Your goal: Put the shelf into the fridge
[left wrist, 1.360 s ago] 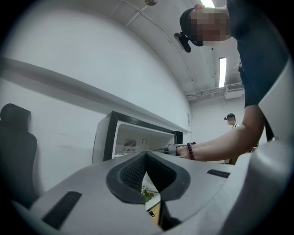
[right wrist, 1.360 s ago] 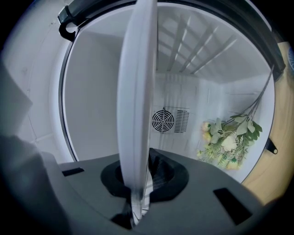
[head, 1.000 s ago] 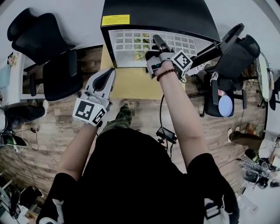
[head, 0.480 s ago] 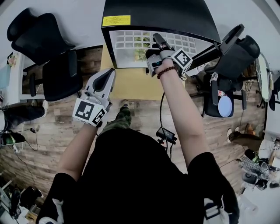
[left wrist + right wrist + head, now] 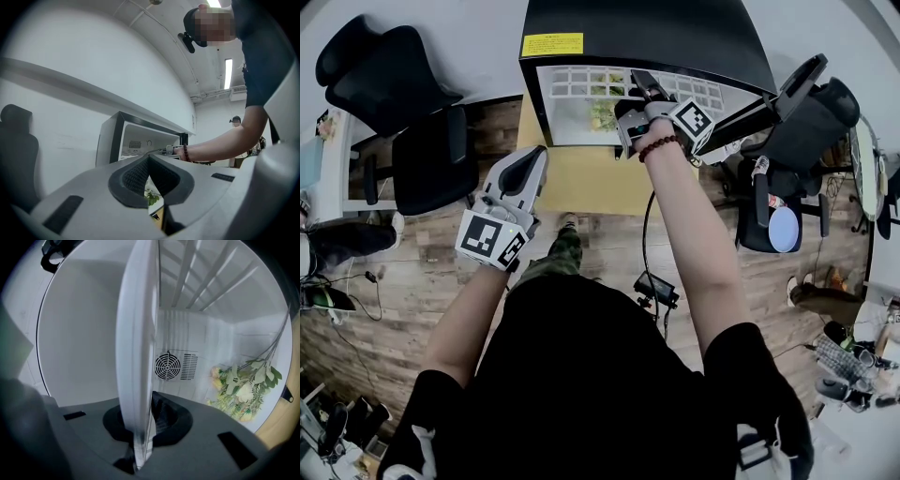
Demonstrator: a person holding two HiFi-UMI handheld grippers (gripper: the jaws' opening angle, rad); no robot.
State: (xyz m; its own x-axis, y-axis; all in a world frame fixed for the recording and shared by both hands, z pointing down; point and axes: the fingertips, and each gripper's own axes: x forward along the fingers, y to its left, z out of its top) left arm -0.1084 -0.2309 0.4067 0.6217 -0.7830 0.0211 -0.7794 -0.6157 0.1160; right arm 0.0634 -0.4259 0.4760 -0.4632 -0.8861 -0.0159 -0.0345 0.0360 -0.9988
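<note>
- Head view: right gripper [image 5: 642, 89] holds the shelf [image 5: 572, 84] in the mouth of the open fridge [image 5: 647, 33]; left gripper [image 5: 525, 169] hangs well apart.
- Left gripper view: jaws pressed together, nothing between.
- Right gripper view: jaws pinch the shelf's edge; a one-edge hold could let it tilt, jam against the walls, or strike the flowers [image 5: 243, 390].

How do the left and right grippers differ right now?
Grip: the right gripper is shut on the edge of the white shelf; the left gripper is shut on nothing.
Place: the right gripper is at the fridge opening, with the shelf partly inside; the left gripper hangs short of the fridge, touching nothing.
Shared: both have their jaws closed.
</note>
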